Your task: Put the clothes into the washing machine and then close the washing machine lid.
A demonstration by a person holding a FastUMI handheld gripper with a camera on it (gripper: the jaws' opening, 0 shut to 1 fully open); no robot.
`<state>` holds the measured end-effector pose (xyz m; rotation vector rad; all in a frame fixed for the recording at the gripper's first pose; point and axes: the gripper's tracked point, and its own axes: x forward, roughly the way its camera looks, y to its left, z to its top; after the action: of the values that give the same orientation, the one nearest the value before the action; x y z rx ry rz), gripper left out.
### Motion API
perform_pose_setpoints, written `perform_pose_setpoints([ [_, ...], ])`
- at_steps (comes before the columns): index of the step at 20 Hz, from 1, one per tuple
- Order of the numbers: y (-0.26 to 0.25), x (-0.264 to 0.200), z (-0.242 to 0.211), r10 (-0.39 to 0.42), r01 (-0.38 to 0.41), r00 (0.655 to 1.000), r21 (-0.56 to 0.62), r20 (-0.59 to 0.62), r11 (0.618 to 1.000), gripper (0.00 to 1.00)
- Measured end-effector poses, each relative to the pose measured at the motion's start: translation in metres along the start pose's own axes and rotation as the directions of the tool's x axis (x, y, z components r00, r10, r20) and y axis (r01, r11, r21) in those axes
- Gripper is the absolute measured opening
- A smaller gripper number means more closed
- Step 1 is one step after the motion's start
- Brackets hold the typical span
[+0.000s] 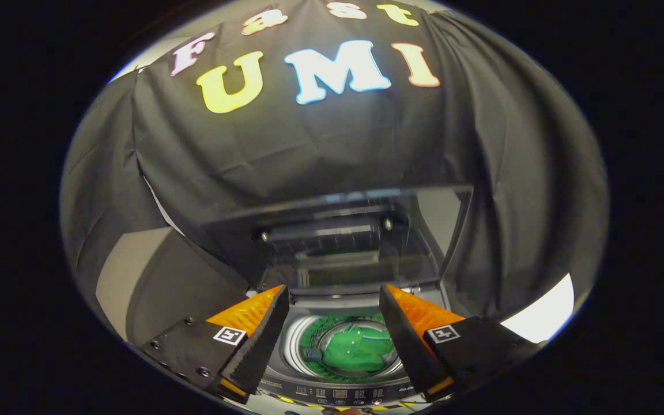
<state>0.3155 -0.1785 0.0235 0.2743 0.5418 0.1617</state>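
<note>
A top-loading washing machine stands below and ahead of my gripper, seen between its two fingers. Its round steel drum holds a green garment lying at the bottom. The see-through lid stands raised upright at the back of the machine, just beyond the fingertips. My gripper is open, its orange and black fingers spread wide apart with nothing between them, hovering above the drum opening.
The control panel runs along the machine's near edge, under the fingers. Black cloth walls close in behind and on both sides. A grey box-like surface sits to the left of the machine.
</note>
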Motion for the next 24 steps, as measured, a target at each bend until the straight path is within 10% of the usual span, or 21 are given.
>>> perform_pose_setpoints([
  [9, 0.05, 0.027, 0.099, 0.052, -0.051, 0.998, -0.017, 0.033, 0.999, 0.98],
  [24, 0.013, 0.126, 0.082, -0.106, 0.1, 0.989, -0.057, -0.1, 0.993, 0.98],
])
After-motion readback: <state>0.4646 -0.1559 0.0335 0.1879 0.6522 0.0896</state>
